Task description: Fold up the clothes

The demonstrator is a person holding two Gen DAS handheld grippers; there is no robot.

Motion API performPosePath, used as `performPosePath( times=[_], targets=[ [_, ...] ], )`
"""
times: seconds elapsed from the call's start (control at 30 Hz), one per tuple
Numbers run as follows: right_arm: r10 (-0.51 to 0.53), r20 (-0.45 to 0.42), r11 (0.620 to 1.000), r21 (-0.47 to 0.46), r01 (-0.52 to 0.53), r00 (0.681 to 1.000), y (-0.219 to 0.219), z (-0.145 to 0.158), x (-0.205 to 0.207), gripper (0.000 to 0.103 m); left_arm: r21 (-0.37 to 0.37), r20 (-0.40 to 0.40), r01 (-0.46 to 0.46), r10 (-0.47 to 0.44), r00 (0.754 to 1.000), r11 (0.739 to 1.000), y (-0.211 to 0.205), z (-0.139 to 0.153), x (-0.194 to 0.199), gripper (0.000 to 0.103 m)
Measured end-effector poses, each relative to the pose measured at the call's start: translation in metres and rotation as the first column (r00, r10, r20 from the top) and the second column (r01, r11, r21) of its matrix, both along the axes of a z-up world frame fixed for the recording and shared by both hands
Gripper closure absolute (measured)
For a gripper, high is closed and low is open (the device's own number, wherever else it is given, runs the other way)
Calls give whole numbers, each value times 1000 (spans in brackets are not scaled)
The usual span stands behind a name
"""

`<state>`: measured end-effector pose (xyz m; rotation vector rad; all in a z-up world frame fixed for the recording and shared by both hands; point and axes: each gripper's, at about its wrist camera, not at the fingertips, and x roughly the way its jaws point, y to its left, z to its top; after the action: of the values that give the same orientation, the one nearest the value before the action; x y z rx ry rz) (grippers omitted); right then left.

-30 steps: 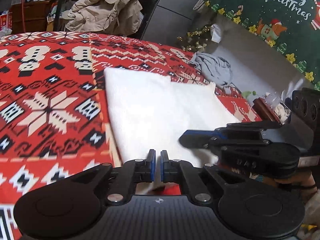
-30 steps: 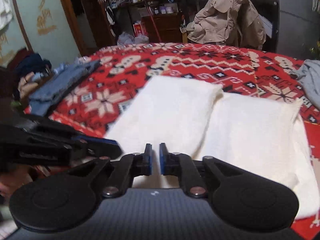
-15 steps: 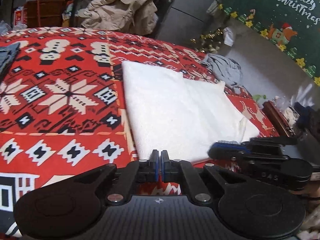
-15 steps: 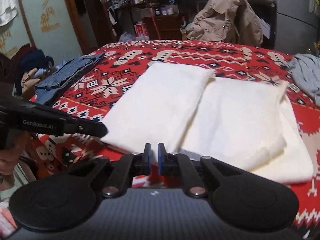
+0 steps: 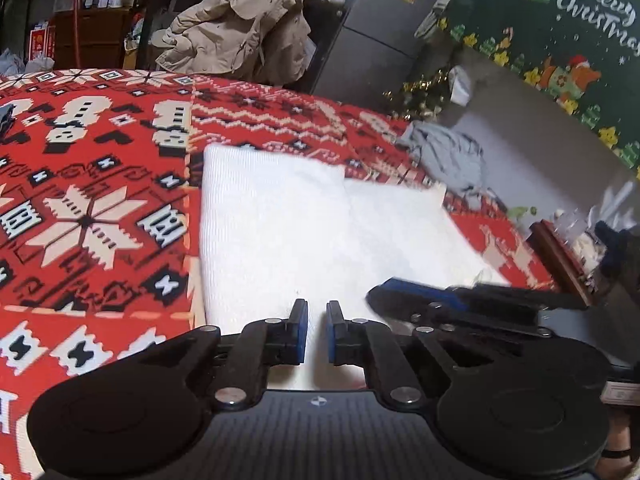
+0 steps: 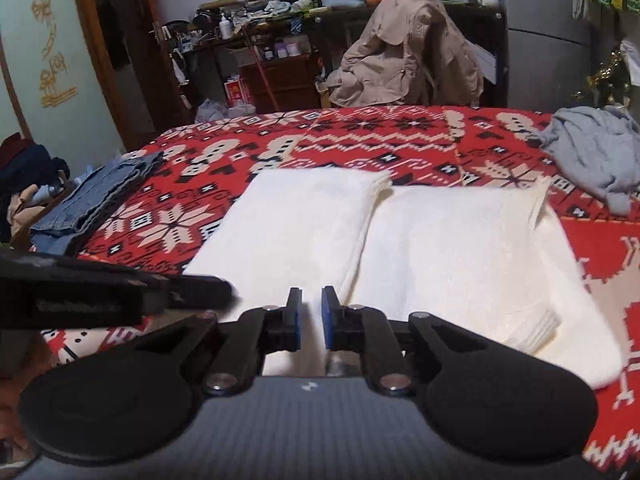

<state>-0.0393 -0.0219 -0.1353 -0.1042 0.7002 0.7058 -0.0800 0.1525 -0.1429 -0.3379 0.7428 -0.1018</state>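
- Swung back over the near hem since the earlier frames: left gripper [image 5: 317, 330], with both pairs of jaws parting from nearly together to a narrow gap.
- Opening now, pads a slit apart, nothing pinched; only the near edge of the white garment [image 5: 304, 240] showing through the gap, just ahead and below.
- Spread flat on the red patterned bed cover [image 5: 92, 216], directly ahead of both grippers, folded into two side-by-side panels with the centre seam running away from the grippers.
- Left panel lying ahead of the left gripper, its outer edge just to that gripper's left.
- Right gripper [image 6: 311, 318] likewise opening, jaws a little apart, empty, over the near hem close to the centre seam.
- Right panel reaching ahead and to the right of the right gripper, with a lower layer poking out past its right edge.
- Long axis of each panel pointing away from the grippers, so probably a fold from the near hem toward the far edge, or one panel across the other; cannot tell which.
- Both grippers about equally near the hem, left one nearer the left panel, right one nearer the seam and right panel.
- Folded jeans [image 6: 96, 204] well off to the left, grey garment [image 6: 596, 152] far ahead to the right, both apart from the white one.
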Motion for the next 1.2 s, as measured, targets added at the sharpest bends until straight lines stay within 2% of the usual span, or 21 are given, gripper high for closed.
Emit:
performPosePath(
  times=[0.1, 0.2, 0.23, 0.3, 0.37, 0.47, 0.6, 0.77, 0.83, 0.9, 0.97, 1.03, 1.2],
  targets=[
    [19, 34, 997, -80, -16, 999, -2, -4, -7, 92, 3, -16, -12, 12, 1000, 1000, 1, 1, -1, 93],
    [-17, 0, 1000, -24, 17, 1000, -17, 0, -11, 93, 13, -25, -26, 26, 999, 1000, -2, 5, -3, 93],
    [-28, 10, 1000, -4, 28, 1000, -20, 4, -14, 98, 13, -22, -28, 28, 999, 1000, -3, 6, -4, 94],
    [-11, 48, 1000, 25, 10, 999, -19, 13, -23, 98, 16, -9, -30, 30, 1000, 999, -6, 7, -6, 94],
    [24, 59, 1000, -3, -24, 998, -10, 13, -29, 98, 30, -11, -35, 36, 999, 999, -8, 5, -7, 94],
    [58, 22, 997, -51, -56, 998, 0, 3, -31, 98, 56, -15, -27, 28, 999, 998, -9, 6, -11, 94],
    [64, -4, 997, -41, -64, 998, -11, -1, -34, 102, 93, -26, -1, 3, 1000, 996, -8, 7, -21, 93],
    [77, -25, 997, -26, -78, 997, -27, 0, -39, 102, 58, -13, -7, 8, 1000, 998, -1, 11, -34, 94],
    [75, -22, 997, 1, -75, 997, -33, 7, -42, 98, 32, 3, -4, 4, 1000, 999, 0, 14, -40, 94],
    [78, -13, 997, 19, -77, 997, -33, 13, -42, 98, 4, 20, 35, -35, 999, 999, -2, 18, -41, 94],
    [98, -1, 994, 41, -98, 995, -27, 20, -42, 98, 28, 18, 63, -63, 998, 998, -9, 18, -36, 94],
    [126, 13, 992, 29, -126, 992, -15, 21, -40, 98, 50, -3, 70, -70, 998, 996, -13, 12, -29, 94],
    [161, -9, 986, -31, -161, 987, 9, 5, -36, 98, 18, -31, 57, -56, 998, 998, -5, 0, -30, 98]
  ],
)
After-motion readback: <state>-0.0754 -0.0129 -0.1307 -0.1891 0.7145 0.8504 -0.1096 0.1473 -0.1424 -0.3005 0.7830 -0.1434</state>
